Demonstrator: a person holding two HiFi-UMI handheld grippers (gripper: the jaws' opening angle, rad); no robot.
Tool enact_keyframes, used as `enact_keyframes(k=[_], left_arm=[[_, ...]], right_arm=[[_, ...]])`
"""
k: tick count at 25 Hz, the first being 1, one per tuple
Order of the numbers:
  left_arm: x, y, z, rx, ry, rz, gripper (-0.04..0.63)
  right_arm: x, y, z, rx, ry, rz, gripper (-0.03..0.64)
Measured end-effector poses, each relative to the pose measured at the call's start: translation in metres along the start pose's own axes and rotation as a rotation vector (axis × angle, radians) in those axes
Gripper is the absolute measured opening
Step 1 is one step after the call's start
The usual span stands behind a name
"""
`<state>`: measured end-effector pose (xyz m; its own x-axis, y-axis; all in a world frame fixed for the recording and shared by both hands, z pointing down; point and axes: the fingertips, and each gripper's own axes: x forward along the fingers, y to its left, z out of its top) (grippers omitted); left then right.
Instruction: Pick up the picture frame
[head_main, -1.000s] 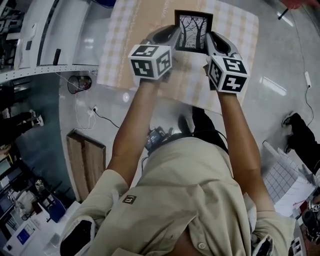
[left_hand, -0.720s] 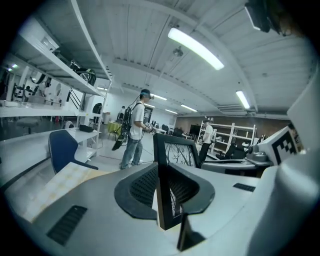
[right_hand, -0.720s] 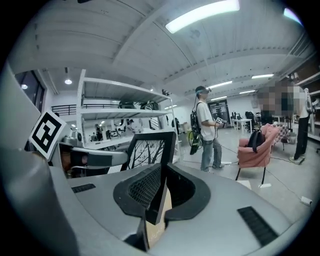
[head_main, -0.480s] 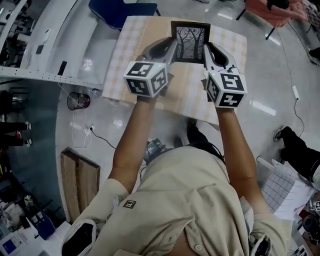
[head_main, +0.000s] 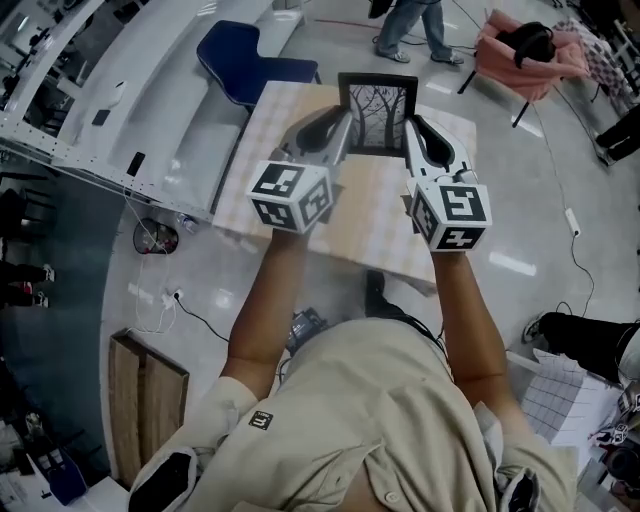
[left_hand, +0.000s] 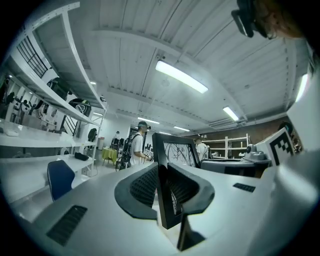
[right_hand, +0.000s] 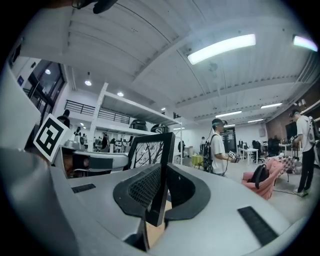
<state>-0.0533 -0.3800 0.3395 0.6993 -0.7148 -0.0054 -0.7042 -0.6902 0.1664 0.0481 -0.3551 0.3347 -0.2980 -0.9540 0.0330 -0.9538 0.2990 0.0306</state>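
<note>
Picture frame (head_main: 377, 113) is gripped on both sides at once. My left gripper (head_main: 340, 122) has its jaws closed on the frame's left edge, and my right gripper (head_main: 411, 125) is clamped the same way on the right edge. In each gripper view the dark moulding stands edge-on between the ribbed pads (left_hand: 142, 187), and I can see no gap on either side of it.

The frame is upright, with its picture of bare trees facing back toward me. It sits out in front of both grippers, over the far part of the table (head_main: 262, 165) with the checked cloth. From the head view its top edge reaches past the table's far edge, toward the blue chair (head_main: 250, 62).

In the left gripper view the frame's lower corner hangs free, with nothing touching it. In the right gripper view a strip of tan tabletop shows below the jaws, apart from the moulding. From that I judge the frame is already off the table, so reaching and closing are finished and the lift itself looks made.

I reckon little is left beyond keeping both grips even, so the frame does not twist or slip, and holding it clear of the cloth. I cannot tell how high above the table it is.
</note>
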Motion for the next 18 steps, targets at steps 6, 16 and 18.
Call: enact_keyframes(k=[6, 16, 18], left_arm=[[-0.018, -0.014, 0.032, 0.030, -0.073, -0.013, 0.058], [-0.038, -0.032, 0.058, 0.063, -0.125, -0.017, 0.058], [-0.041, -0.034, 0.060, 0.066, -0.129, -0.015, 0.057]], right_arm=[[-0.018, 0.011, 0.038, -0.049, -0.068, 0.017, 0.032], [-0.040, 0.021, 0.064, -0.089, -0.111, 0.025, 0.032], [-0.043, 0.024, 0.068, -0.098, -0.114, 0.028, 0.032]])
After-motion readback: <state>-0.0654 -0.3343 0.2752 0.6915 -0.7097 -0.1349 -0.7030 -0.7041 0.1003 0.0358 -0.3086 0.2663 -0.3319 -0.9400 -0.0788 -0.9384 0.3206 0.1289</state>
